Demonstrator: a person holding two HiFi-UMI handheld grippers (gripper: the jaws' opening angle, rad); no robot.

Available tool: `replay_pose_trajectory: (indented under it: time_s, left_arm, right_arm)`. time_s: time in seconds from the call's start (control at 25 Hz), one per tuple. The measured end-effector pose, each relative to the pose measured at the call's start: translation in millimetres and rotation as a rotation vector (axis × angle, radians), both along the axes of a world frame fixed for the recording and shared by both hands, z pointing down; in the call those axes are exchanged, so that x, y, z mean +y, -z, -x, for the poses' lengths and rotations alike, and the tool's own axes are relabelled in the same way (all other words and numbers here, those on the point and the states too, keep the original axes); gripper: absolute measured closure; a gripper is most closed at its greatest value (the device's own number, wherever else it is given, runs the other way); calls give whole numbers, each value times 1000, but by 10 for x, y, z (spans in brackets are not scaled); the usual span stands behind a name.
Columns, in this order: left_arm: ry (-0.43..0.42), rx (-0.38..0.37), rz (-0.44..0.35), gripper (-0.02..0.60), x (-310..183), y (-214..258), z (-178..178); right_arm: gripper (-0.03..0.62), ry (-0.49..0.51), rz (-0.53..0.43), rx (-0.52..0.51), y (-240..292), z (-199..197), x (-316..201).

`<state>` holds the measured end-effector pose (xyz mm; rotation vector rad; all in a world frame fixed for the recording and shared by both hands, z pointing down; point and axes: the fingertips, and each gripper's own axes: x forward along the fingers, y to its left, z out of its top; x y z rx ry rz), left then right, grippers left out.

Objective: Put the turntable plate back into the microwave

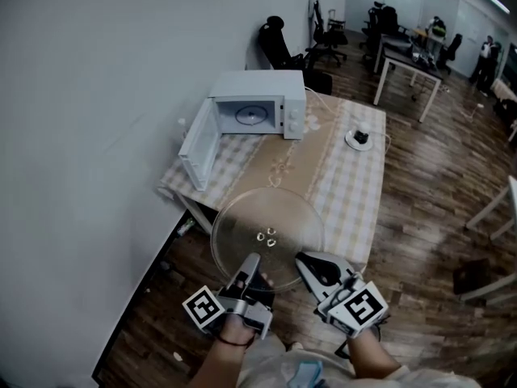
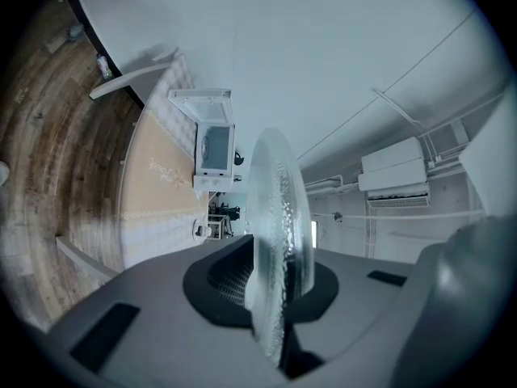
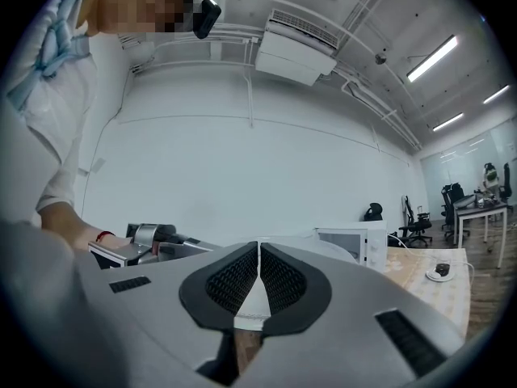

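A round clear glass turntable plate hangs level in front of me, over the near end of the table. My left gripper is shut on its near rim, and in the left gripper view the plate stands edge-on between the pads. My right gripper grips the same rim a little to the right, its jaws pressed together on the thin glass edge. The white microwave stands at the far end of the table with its door swung open to the left. Its cavity faces me.
The table has a checked cloth with a beige runner. A small white dish holding a dark object sits at its far right. A wall runs along the left. Office chairs and desks stand beyond on the wooden floor.
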<state>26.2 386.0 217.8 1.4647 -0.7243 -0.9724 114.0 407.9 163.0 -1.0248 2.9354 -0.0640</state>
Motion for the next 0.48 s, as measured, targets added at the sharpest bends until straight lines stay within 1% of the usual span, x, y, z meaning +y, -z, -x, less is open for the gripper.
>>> replay_pose_trajectory:
  time_s: [0.24, 0.48]
  left_arm:
    - [-9, 11, 14, 563, -459, -25, 214]
    - [-24, 22, 21, 563, -838, -54, 392]
  right_arm:
    - [561, -1, 26, 9, -75, 216, -447]
    - [560, -26, 34, 11, -67, 400, -827]
